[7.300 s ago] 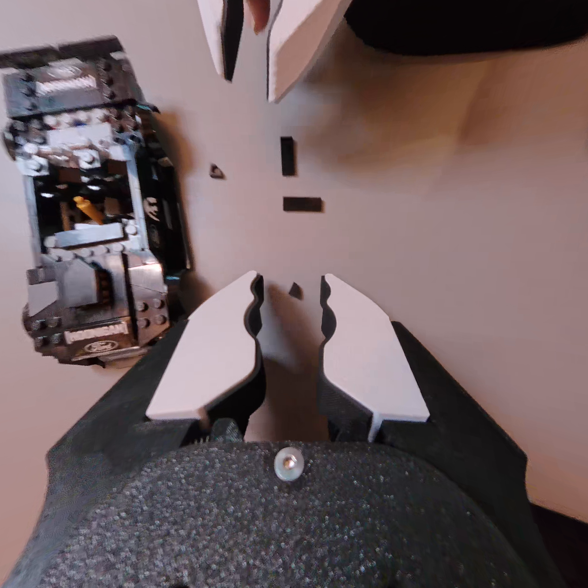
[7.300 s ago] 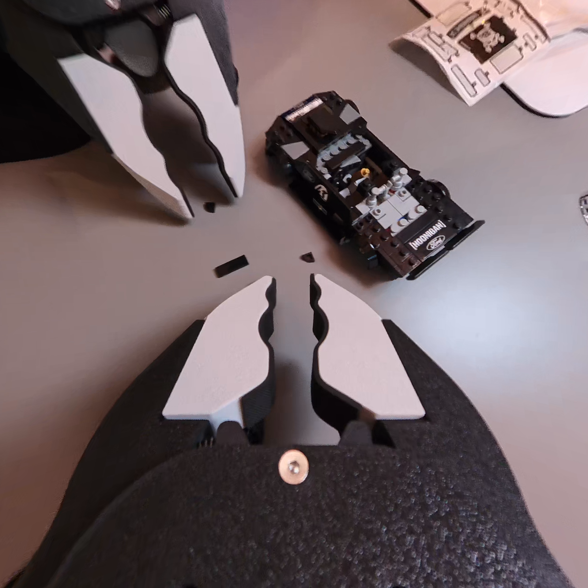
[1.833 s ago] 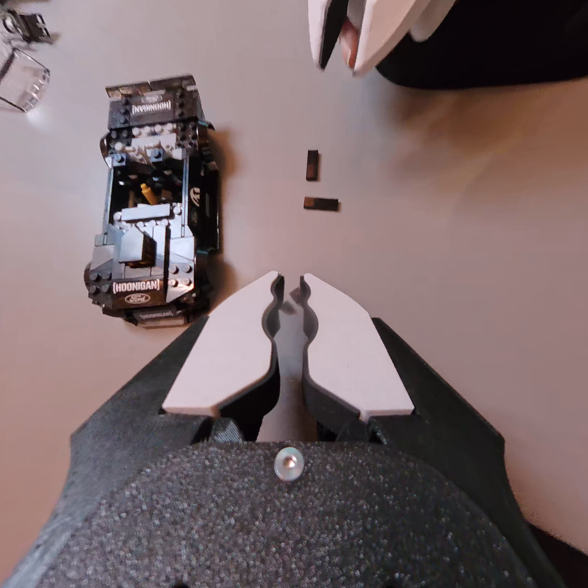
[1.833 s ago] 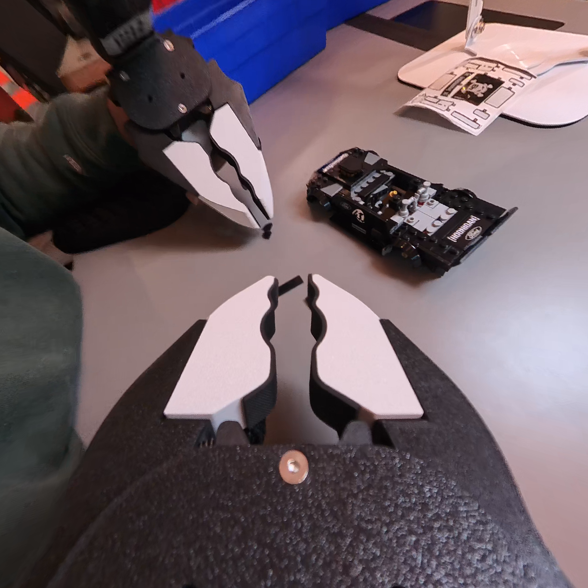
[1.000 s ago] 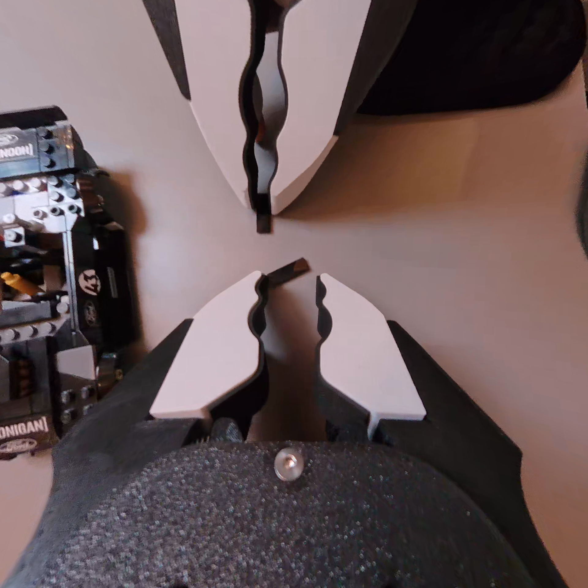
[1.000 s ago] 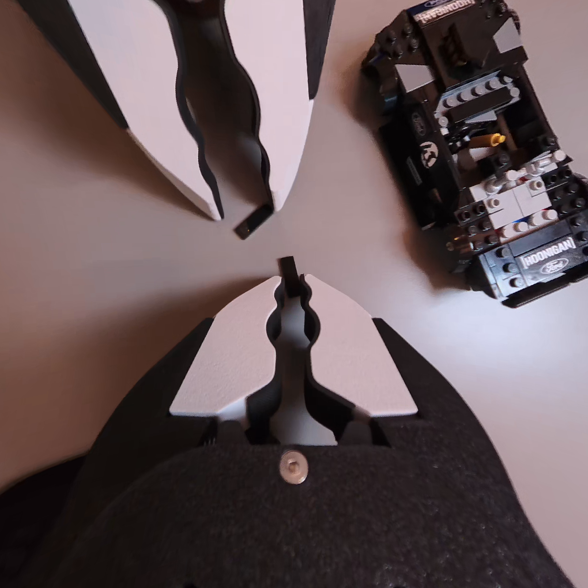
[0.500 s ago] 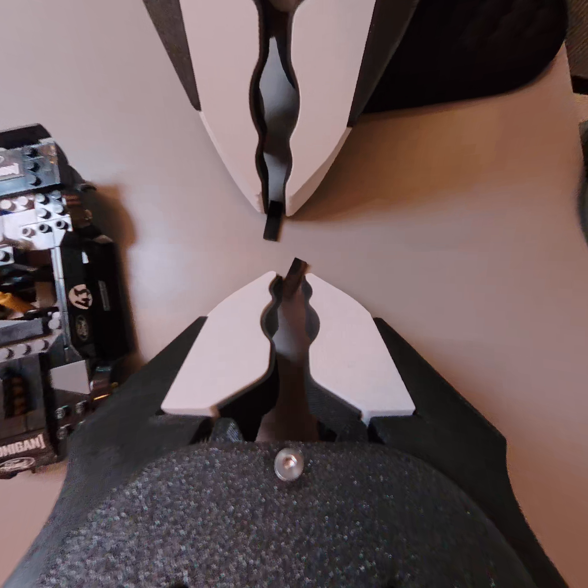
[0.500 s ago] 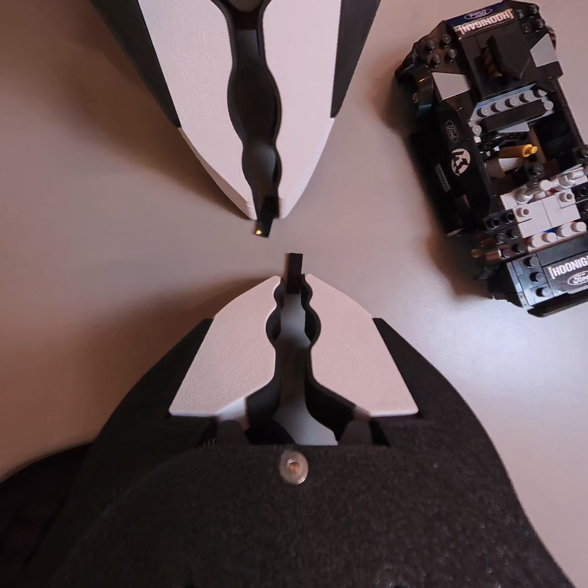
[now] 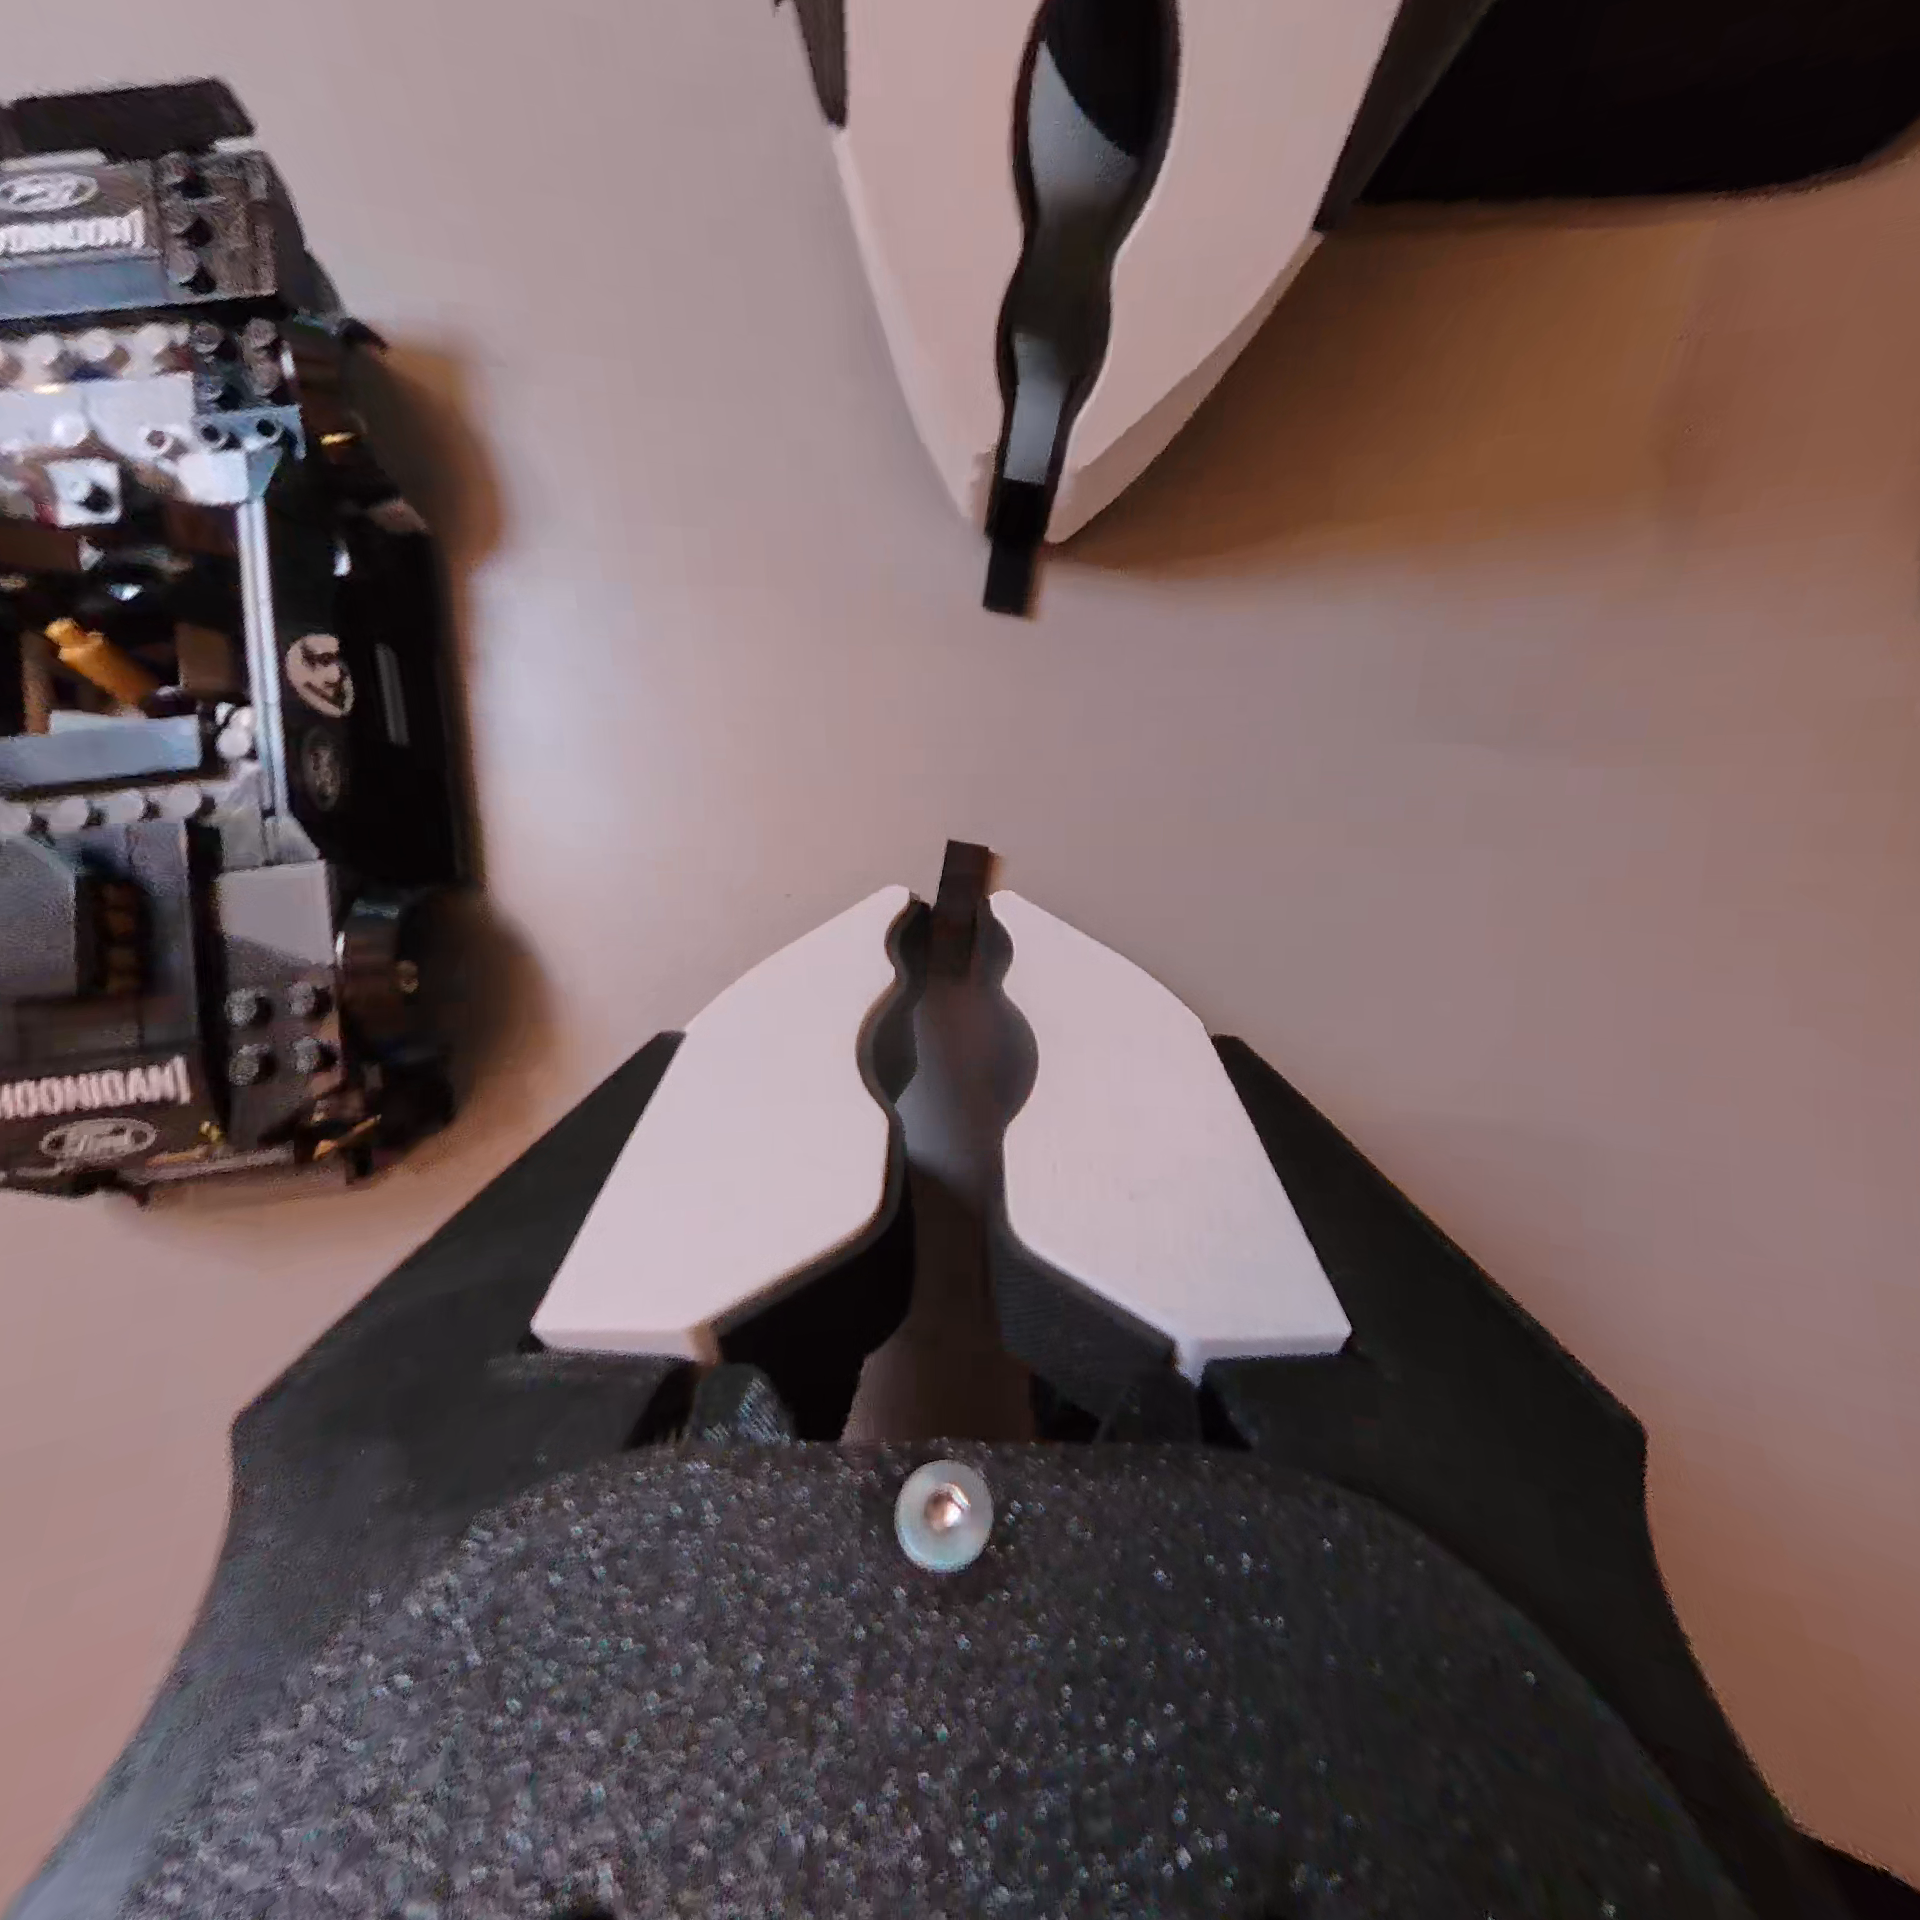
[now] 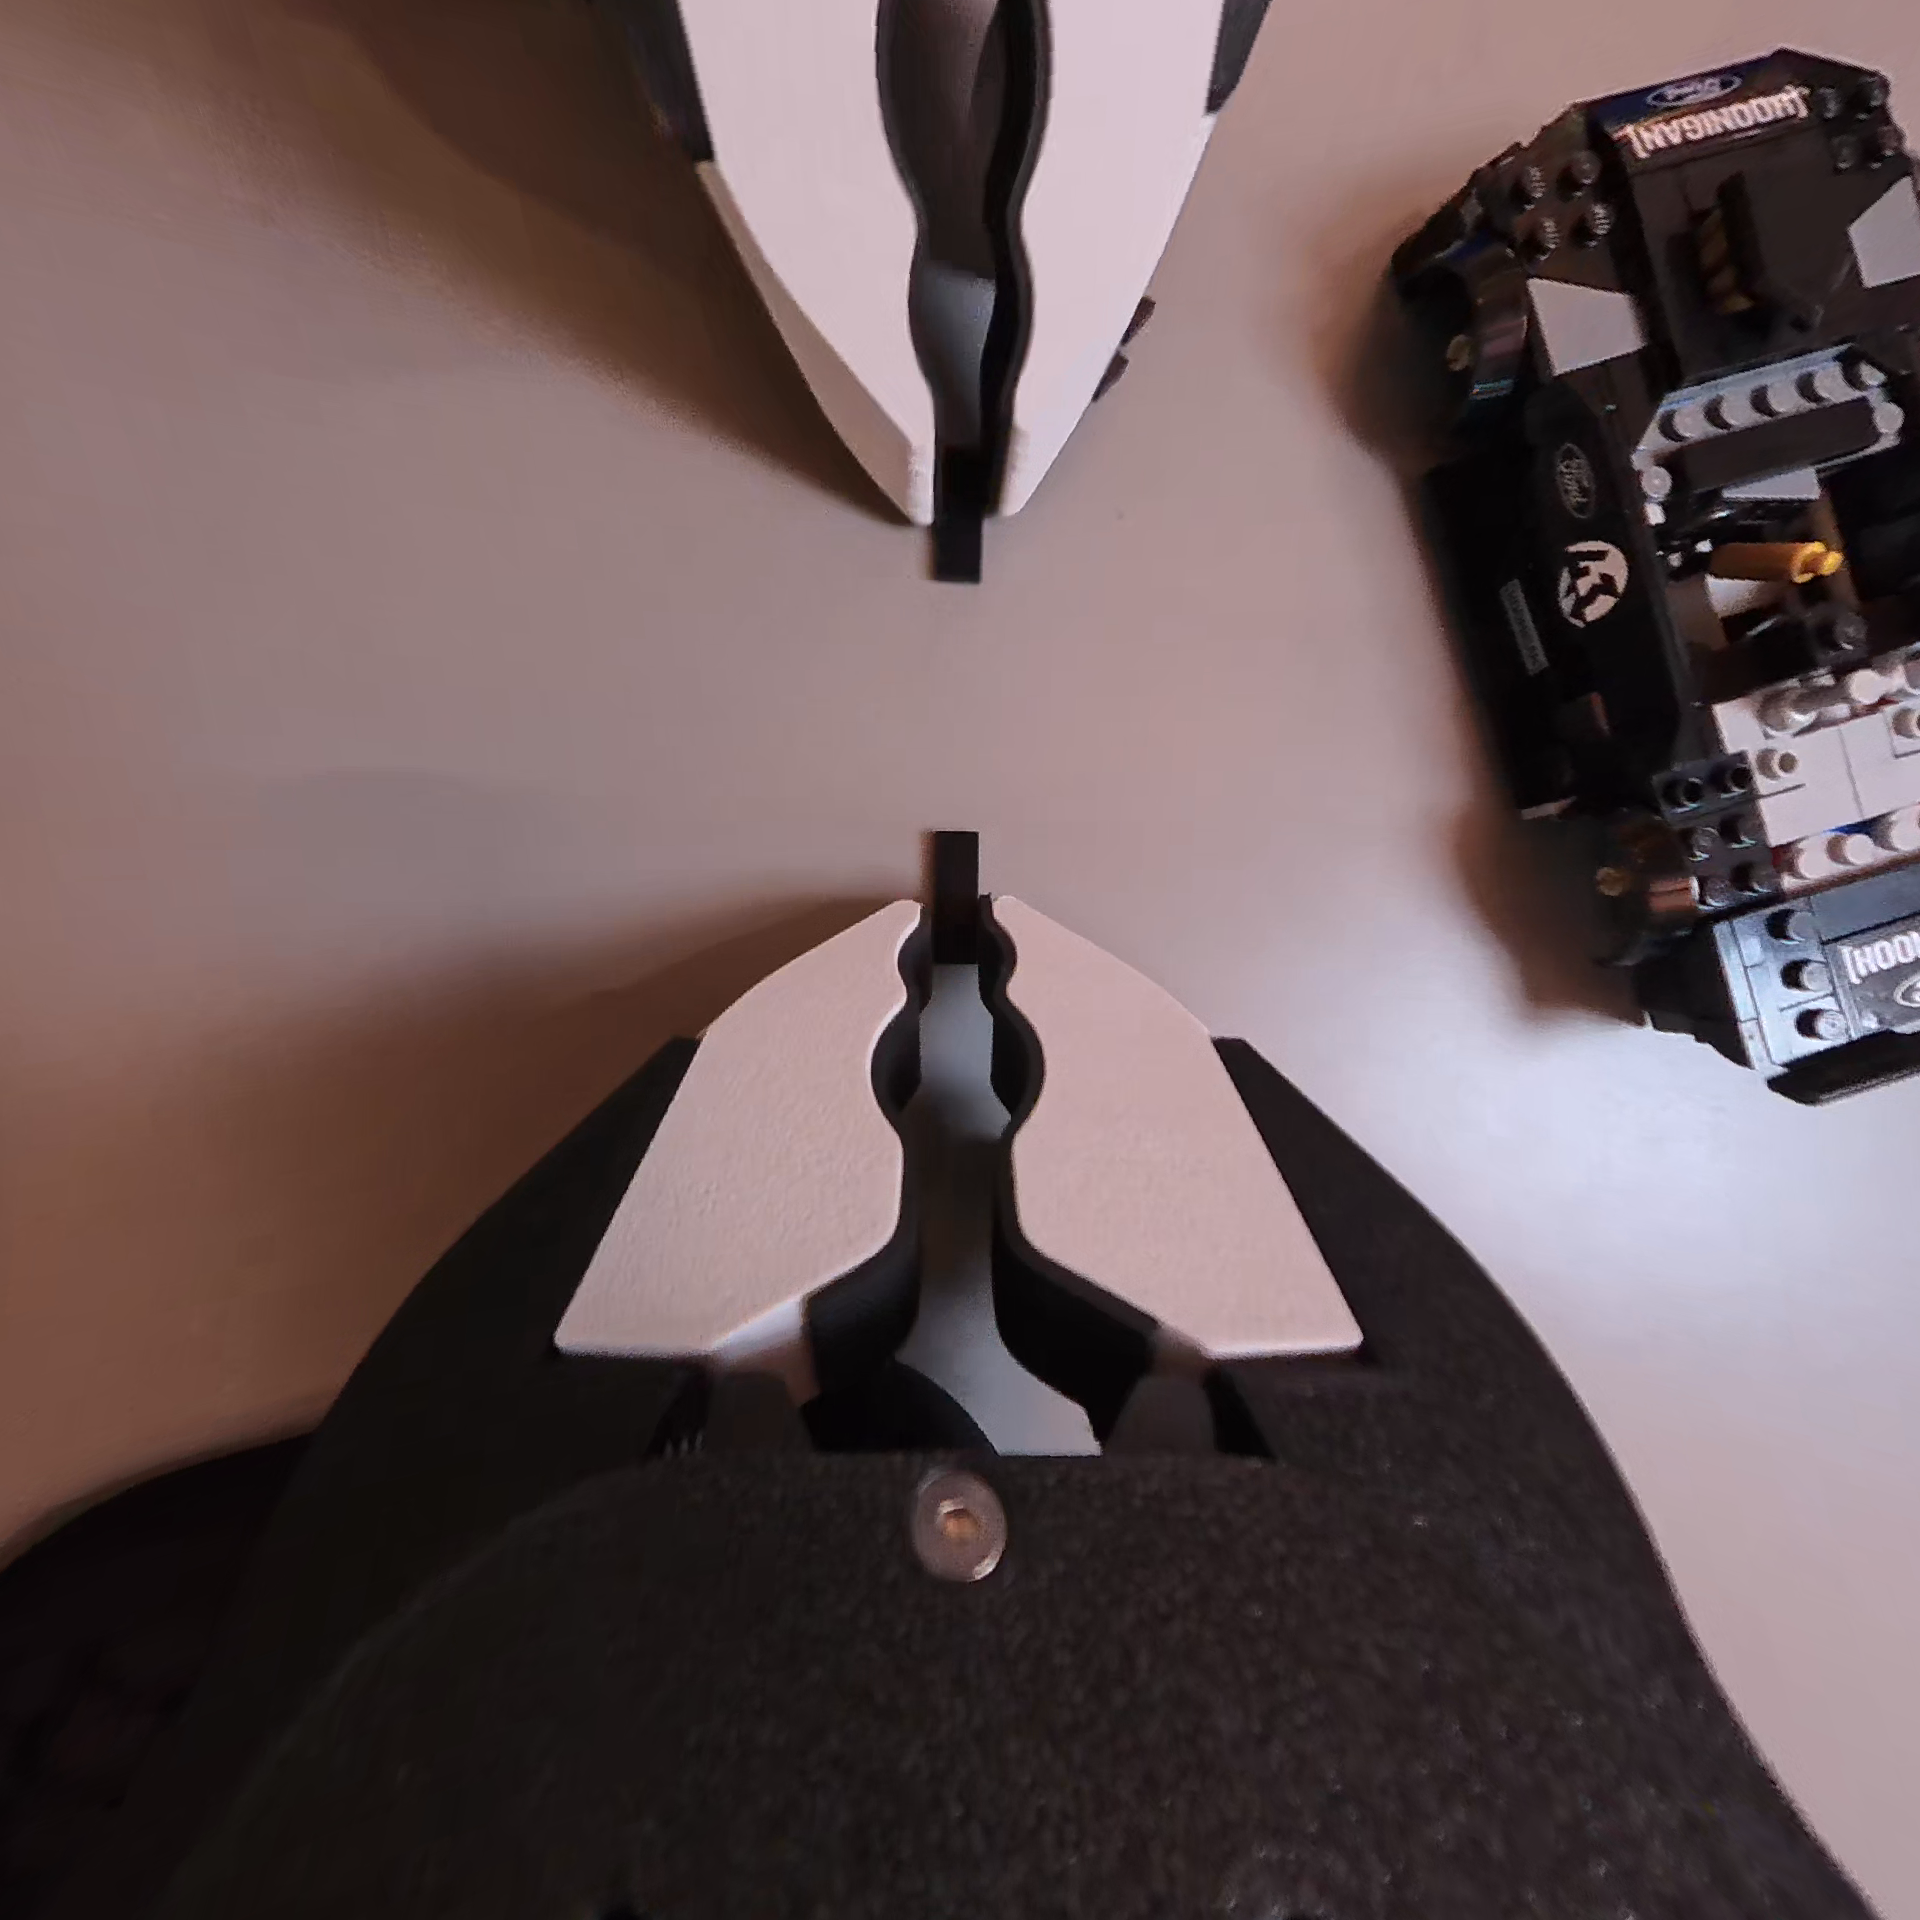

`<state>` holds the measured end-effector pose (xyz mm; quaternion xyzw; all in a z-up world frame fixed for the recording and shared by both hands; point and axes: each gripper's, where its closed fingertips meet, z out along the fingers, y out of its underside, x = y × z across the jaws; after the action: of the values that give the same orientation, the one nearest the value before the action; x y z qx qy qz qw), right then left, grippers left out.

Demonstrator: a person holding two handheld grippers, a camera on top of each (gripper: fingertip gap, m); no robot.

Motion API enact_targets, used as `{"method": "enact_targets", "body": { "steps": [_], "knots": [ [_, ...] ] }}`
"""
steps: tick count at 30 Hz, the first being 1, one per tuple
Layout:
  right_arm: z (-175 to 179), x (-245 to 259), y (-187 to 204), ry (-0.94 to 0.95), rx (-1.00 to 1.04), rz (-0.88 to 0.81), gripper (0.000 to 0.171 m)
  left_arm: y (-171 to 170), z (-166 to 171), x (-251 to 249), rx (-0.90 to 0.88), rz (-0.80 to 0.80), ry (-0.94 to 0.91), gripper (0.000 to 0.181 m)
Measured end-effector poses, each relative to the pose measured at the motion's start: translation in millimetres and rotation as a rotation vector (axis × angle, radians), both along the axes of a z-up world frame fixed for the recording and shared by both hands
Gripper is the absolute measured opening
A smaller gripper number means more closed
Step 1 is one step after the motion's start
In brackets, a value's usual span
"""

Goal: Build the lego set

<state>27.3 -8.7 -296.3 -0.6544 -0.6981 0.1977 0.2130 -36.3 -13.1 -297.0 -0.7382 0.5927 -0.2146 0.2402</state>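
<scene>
A black and grey lego car (image 9: 197, 665) lies on the grey table, at the left in the left wrist view and at the right in the right wrist view (image 10: 1704, 582). My left gripper (image 9: 954, 902) is shut on a small black flat piece (image 9: 962, 873) that sticks out past its tips. My right gripper (image 10: 956, 904) is shut on a second small black flat piece (image 10: 954, 883). The two grippers face each other tip to tip with a gap between the pieces. The right gripper (image 9: 1016, 520) with its piece (image 9: 1010, 566) shows in the left wrist view, the left gripper (image 10: 958, 499) with its piece (image 10: 956, 540) in the right wrist view.
The grey table (image 9: 1455, 779) is bare between and beside the grippers. A dark sleeve or cloth (image 9: 1662, 94) lies behind the right gripper. A dark shape (image 10: 125, 1538) shows at the lower left of the right wrist view. The grippers' ends are close to 7 cm from one another.
The left gripper closed on its black piece and lifted it. Since half a second ago the two grippers have drawn a little apart, each still holding its piece end on toward the other.
</scene>
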Motion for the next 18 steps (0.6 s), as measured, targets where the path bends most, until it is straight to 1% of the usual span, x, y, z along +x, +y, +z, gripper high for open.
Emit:
{"method": "enact_targets", "body": {
  "steps": [5,9,10,12,15,18],
  "knots": [
    [0.0,-0.2,-0.4,0.012,0.0,0.006,0.008,3.8,0.1,-6.3,0.012,0.042,-0.018,0.009],
    [0.1,-0.6,-0.2,0.031,0.003,0.023,0.008,1.8,0.1,-6.2,0.012,0.032,-0.026,0.009],
    [0.3,-0.7,-0.1,0.037,0.0,0.025,0.009,0.5,0.2,-5.9,0.008,0.02,-0.034,0.012],
    [2.5,-2.7,0.1,0.066,-0.019,0.025,0.012,-1.1,0.8,-5.7,0.008,-0.003,-0.06,0.023],
    [6.5,-5.0,2.0,0.121,-0.067,0.008,0.019,0.0,8.3,-4.9,0.009,-0.009,-0.13,0.023],
    [18.2,-8.1,8.8,0.202,-0.063,-0.016,0.024,3.5,21.1,-3.0,0.03,-0.014,-0.21,0.022]
  ]
}}
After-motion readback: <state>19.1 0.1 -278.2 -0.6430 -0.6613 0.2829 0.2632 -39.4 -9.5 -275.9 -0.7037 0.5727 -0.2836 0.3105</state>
